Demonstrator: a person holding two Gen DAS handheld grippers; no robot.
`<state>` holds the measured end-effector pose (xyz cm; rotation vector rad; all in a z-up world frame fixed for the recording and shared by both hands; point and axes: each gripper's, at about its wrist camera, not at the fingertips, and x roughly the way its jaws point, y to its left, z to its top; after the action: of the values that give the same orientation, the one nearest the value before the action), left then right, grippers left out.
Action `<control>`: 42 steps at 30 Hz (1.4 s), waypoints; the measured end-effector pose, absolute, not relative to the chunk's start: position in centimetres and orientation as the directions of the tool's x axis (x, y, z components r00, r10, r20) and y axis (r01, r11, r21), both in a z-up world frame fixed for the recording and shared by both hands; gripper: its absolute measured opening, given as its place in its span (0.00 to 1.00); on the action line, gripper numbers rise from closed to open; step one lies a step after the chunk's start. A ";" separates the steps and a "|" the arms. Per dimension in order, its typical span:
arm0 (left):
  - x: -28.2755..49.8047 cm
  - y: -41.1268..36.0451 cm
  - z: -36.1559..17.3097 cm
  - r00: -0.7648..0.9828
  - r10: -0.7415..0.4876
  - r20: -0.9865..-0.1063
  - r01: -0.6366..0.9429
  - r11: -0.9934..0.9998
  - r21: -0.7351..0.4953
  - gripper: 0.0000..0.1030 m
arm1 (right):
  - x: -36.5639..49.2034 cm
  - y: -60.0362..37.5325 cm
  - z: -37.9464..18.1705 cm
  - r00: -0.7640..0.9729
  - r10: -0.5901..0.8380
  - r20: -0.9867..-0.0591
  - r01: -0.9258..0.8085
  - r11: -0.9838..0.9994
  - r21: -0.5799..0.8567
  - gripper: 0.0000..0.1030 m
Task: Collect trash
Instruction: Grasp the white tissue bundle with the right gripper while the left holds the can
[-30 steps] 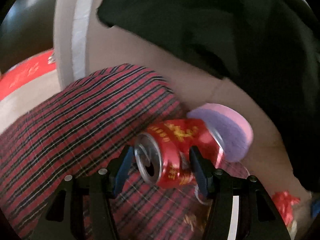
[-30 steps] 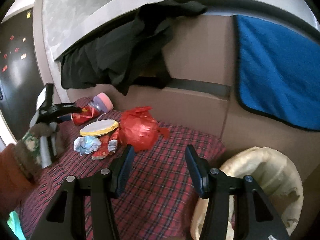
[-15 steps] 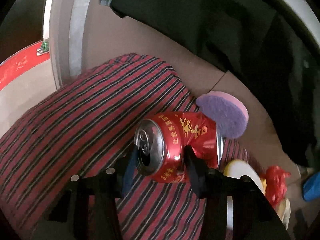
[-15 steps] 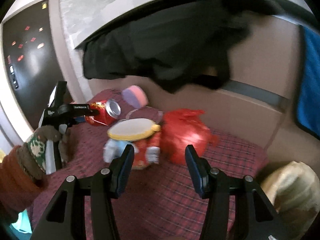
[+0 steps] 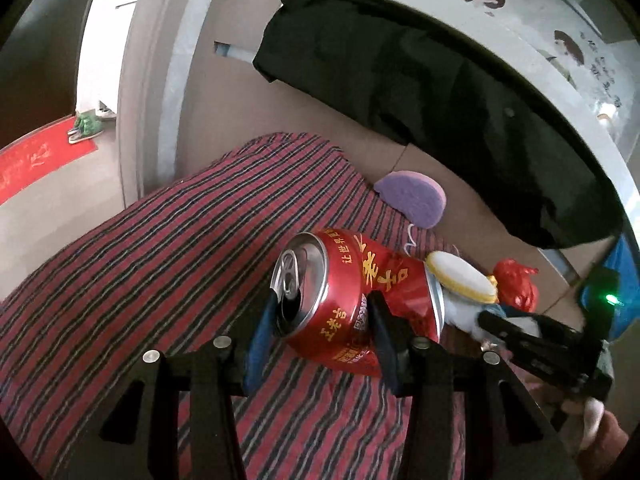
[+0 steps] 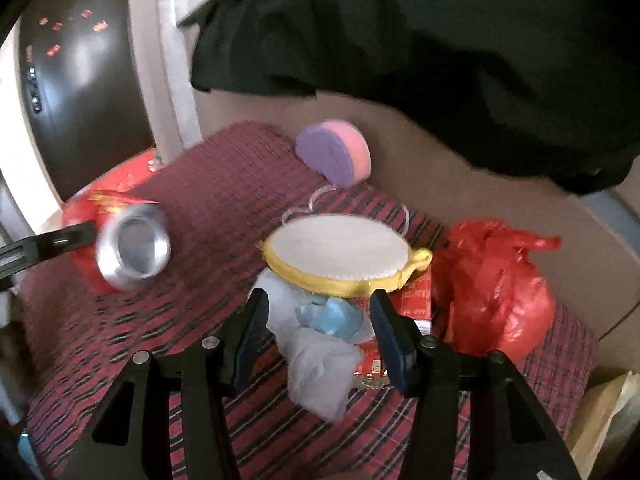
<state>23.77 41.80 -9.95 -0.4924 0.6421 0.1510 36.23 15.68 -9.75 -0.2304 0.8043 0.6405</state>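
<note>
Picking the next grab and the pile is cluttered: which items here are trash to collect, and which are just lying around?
Trash to collect:
- red drink can, gripped in the left gripper
- crumpled white and blue tissue, between the open right gripper fingers
- red plastic bag
- red carton

Probably just lying about:
- purple and pink sponge
- yellow-rimmed round pad
- black garment
- plaid cloth

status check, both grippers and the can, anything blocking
Left gripper shut on can, lifted off the plaid cloth. Right gripper open over crumpled tissue. Yellow-rimmed lid and red bag crowd the tissue.
</note>
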 end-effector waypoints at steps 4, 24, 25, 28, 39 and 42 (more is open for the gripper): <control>23.4 40.8 -10.5 0.788 -0.032 -0.614 -0.267 0.882 -0.388 0.45 | 35.9 15.5 -10.6 0.495 0.432 -0.754 -0.611 0.790 0.051 0.48; 20.5 26.5 -4.9 0.826 -0.058 -0.561 -0.112 0.958 -0.263 0.45 | 28.0 3.1 -3.3 0.593 0.520 -0.615 -0.577 0.807 0.126 0.40; 20.4 26.1 -4.8 0.825 -0.063 -0.561 -0.108 0.958 -0.267 0.44 | 28.0 2.6 -3.1 0.596 0.518 -0.613 -0.571 0.811 0.130 0.41; 20.2 24.8 -4.2 0.830 -0.064 -0.554 -0.103 0.959 -0.265 0.44 | 27.2 0.0 -2.5 0.602 0.518 -0.608 -0.555 0.819 0.148 0.41; 21.7 19.6 -3.1 0.822 -0.063 -0.565 -0.080 0.971 -0.225 0.44 | 26.8 -5.5 -1.8 0.631 0.546 -0.551 -0.536 0.821 0.200 0.41; 22.2 18.8 -3.2 0.818 -0.063 -0.571 -0.080 0.972 -0.221 0.44 | 27.1 -6.0 -2.2 0.623 0.558 -0.548 -0.542 0.813 0.212 0.41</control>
<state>22.22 18.81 -3.15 -0.2411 0.6140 0.0093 27.06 -6.01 -2.17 0.0274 0.6389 0.6315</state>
